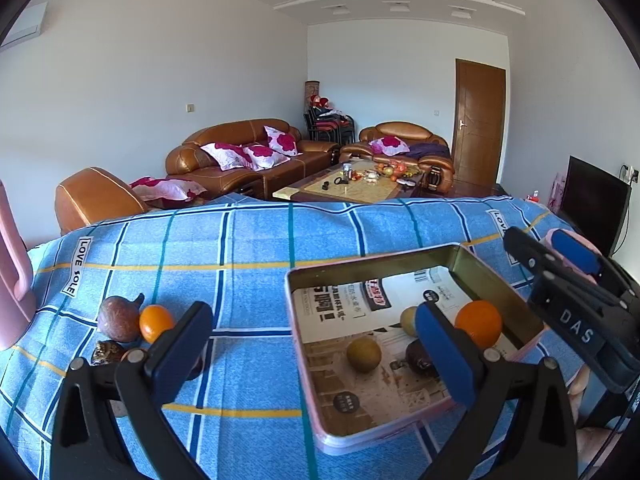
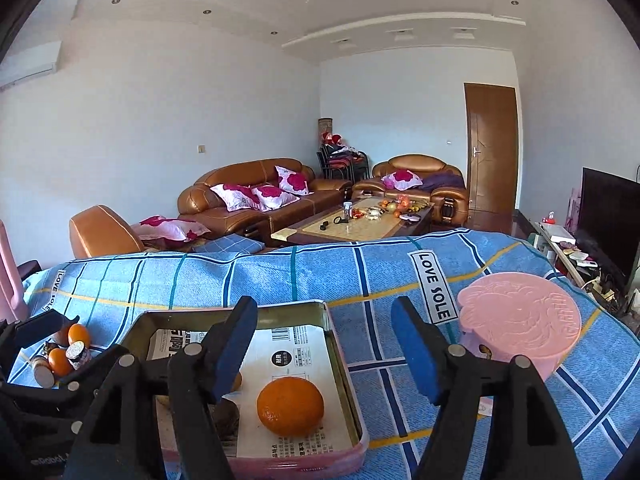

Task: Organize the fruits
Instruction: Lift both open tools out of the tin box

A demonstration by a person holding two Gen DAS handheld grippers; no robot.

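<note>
A metal tray (image 1: 492, 280) lined with printed paper lies on the blue checked cloth; it also shows in the right wrist view (image 2: 340, 344). In it lie an orange (image 1: 478, 323) (image 2: 290, 405), two yellow-green fruits (image 1: 363, 354) and a dark brown fruit (image 1: 418, 356). Left of the tray lie a brown fruit (image 1: 119, 319), another orange (image 1: 155, 322) and small dark items (image 1: 106, 352). My left gripper (image 1: 314, 350) is open and empty, straddling the tray's left wall. My right gripper (image 2: 324, 348) is open and empty above the tray's right part; it shows in the left wrist view (image 1: 560, 256).
A pink plastic stool (image 2: 520, 324) stands right of the tray. A pink object (image 1: 12, 280) stands at the far left edge. Beyond the covered table are brown sofas (image 1: 248, 156), a coffee table (image 1: 352, 184), a door and a TV (image 2: 608, 216).
</note>
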